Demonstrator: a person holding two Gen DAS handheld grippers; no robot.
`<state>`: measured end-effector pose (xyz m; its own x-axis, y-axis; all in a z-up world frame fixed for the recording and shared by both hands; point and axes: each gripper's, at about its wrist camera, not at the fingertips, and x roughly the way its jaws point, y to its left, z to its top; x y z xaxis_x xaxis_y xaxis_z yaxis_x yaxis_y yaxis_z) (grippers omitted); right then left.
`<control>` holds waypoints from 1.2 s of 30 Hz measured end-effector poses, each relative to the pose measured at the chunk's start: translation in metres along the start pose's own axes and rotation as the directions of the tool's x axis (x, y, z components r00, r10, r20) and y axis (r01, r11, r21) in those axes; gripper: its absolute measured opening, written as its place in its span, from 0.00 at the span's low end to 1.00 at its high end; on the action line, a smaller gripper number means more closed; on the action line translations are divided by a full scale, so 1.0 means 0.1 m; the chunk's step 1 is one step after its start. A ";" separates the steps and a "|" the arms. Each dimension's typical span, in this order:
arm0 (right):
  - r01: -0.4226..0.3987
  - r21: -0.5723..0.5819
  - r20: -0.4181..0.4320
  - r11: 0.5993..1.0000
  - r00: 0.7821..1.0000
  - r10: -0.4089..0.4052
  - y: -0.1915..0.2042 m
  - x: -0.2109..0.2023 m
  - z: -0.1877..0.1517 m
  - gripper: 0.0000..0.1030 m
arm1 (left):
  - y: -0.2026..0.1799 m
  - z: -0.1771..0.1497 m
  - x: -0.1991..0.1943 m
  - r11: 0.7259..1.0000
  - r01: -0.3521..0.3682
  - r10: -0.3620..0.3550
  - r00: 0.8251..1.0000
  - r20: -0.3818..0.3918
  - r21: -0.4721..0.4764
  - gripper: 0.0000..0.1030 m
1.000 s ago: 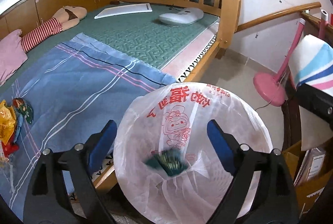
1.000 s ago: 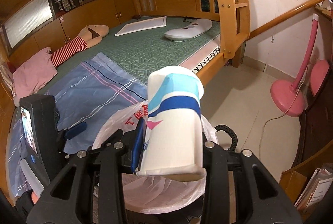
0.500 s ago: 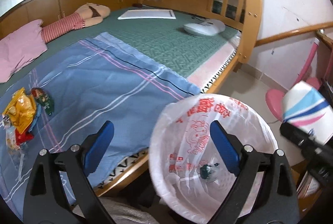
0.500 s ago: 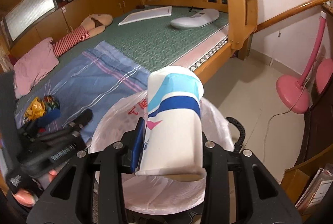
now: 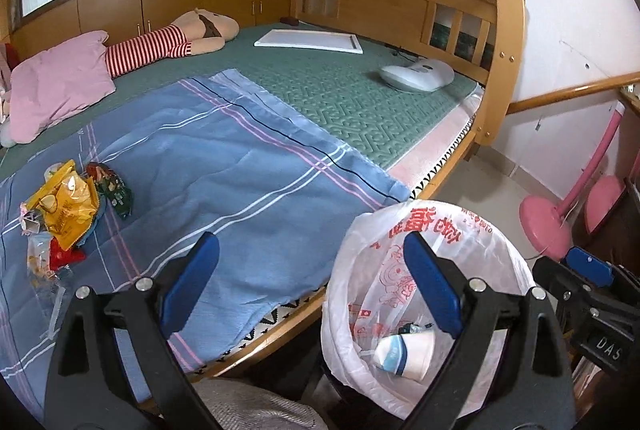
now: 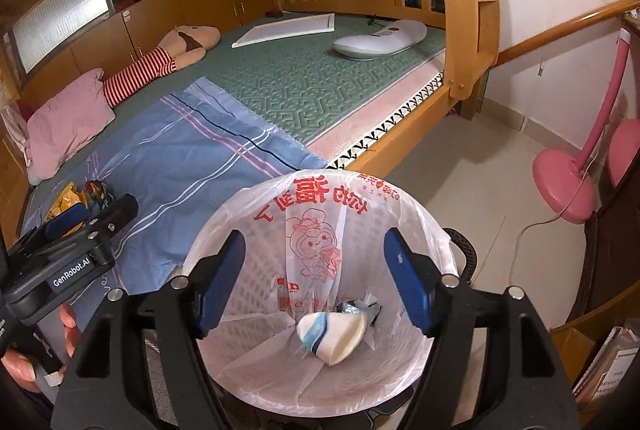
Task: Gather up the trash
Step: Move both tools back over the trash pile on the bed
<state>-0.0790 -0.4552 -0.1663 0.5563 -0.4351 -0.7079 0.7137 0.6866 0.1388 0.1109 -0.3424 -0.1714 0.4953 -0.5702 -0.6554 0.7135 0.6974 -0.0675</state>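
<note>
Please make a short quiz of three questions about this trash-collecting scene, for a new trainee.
1. True or false: the right gripper is holding the paper cup.
2. Where do the snack wrappers lie? A) on the blue sheet B) in the bin C) on the floor
3. Fill in: the left gripper is ____.

Key: 1 false, the cup lies in the bin, jaws just opened; 2 A; 3 open, holding nothing.
</note>
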 end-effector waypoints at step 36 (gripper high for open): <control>-0.311 -0.276 -0.133 0.909 0.949 0.285 1.98 0.28 -0.09 0.71 | 2.24 -0.71 -0.96 0.898 -0.310 0.323 0.946 -0.012 -0.311 0.91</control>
<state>0.0737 -0.3261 -0.1651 0.6746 -0.1402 -0.7248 0.3582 0.9206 0.1554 0.1880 -0.1002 -0.1768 0.6931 -0.3093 -0.6512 0.3334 0.9384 -0.0909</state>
